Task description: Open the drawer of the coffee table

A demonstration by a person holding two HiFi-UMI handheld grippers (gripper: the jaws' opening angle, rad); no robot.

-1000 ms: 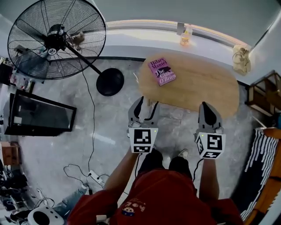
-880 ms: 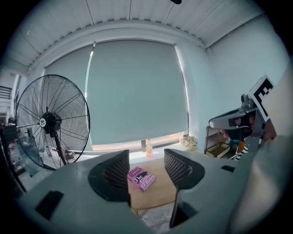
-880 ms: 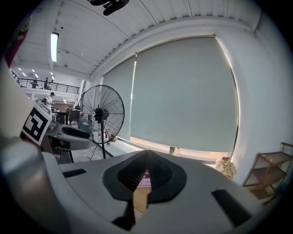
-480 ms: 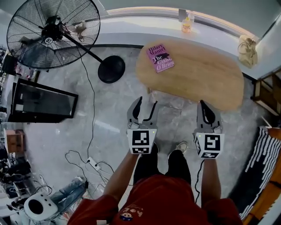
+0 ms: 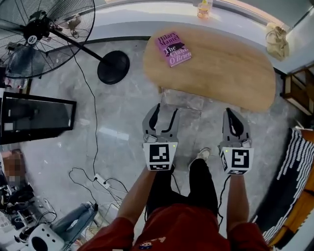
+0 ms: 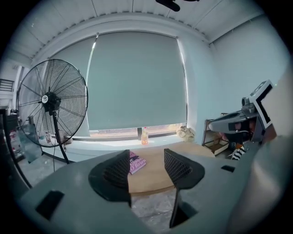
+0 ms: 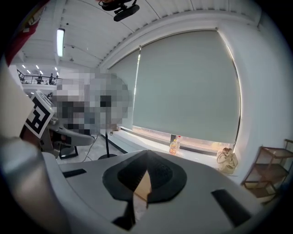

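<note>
The oval wooden coffee table [image 5: 221,68] stands ahead of me, with a purple book [image 5: 173,49] on its left end. No drawer front shows in any view. My left gripper [image 5: 164,110] hangs over the floor just short of the table's near edge, open and empty. In the left gripper view, the left gripper [image 6: 146,160] frames the table [image 6: 153,176] and the book [image 6: 136,163]. My right gripper [image 5: 230,115] is level with it, near the table's right half, shut on nothing. In the right gripper view, the right gripper [image 7: 146,155] leaves only a thin slit.
A big standing fan [image 5: 39,29] with a round base [image 5: 113,67] is at the left. A black screen [image 5: 34,117] leans there, near cables and a power strip [image 5: 100,181]. A bottle [image 5: 204,9] and a bag [image 5: 276,41] sit on the sill. A shelf [image 5: 299,88] stands at the right.
Both grippers have sunk and come a little nearer the table's near edge. The table looks larger and closer. The jaws have kept their positions.
</note>
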